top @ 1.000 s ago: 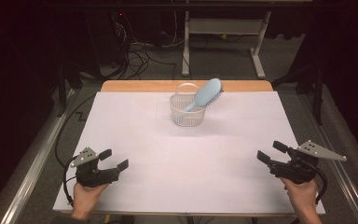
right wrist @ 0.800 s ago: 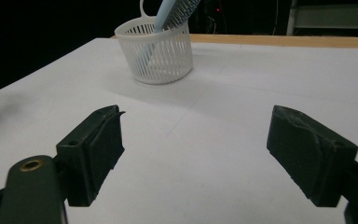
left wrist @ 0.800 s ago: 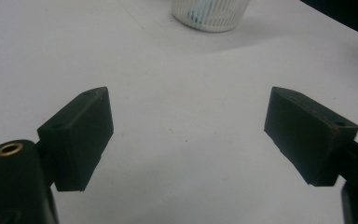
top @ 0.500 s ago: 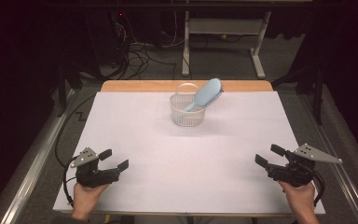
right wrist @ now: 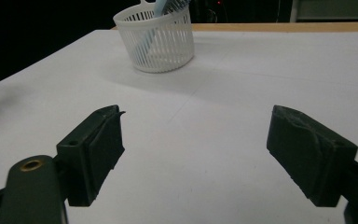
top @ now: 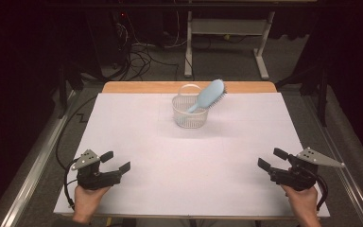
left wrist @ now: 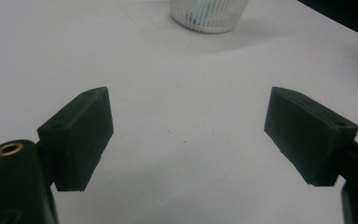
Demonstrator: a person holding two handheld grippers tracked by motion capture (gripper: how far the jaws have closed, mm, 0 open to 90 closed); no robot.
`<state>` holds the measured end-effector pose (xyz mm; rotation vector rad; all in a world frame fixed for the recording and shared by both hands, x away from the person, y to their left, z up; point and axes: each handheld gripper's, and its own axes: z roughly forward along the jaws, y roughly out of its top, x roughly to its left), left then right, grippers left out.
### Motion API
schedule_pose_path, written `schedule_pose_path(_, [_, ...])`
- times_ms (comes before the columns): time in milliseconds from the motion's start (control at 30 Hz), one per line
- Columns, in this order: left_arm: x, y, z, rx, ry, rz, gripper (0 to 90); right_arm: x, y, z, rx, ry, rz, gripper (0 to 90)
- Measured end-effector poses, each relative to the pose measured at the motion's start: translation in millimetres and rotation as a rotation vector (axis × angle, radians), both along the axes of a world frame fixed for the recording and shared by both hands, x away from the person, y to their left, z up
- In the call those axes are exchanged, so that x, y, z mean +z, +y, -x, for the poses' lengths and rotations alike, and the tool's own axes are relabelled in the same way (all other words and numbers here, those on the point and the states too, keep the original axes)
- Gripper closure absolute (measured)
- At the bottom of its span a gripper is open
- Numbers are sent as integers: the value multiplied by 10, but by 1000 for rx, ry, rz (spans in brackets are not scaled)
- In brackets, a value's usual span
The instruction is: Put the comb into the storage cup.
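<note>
Basket, white, far tabletop — hairbrush propped inside (handle down). Left tongs, right tongs: wide, empty, parked near edge.

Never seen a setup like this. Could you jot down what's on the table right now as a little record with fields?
Surface: white table
Container: white slatted basket, upright, toward the far edge
Contents: light blue hairbrush, handle down in the basket, head leaning out over its rim
Left gripper: near left corner, jaws open, holding nothing
Right gripper: near right corner, jaws open, holding nothing
Contact with basket: none, both grippers apart from it
</note>
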<state>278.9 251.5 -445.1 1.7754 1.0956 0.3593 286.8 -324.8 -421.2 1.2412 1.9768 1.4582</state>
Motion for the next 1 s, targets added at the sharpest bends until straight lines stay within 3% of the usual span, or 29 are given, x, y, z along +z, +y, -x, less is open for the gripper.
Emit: schedule_pose_path(1000, [3,1,-6,3,-5,2,147,-184,-104,-17,-48,37,-9,189])
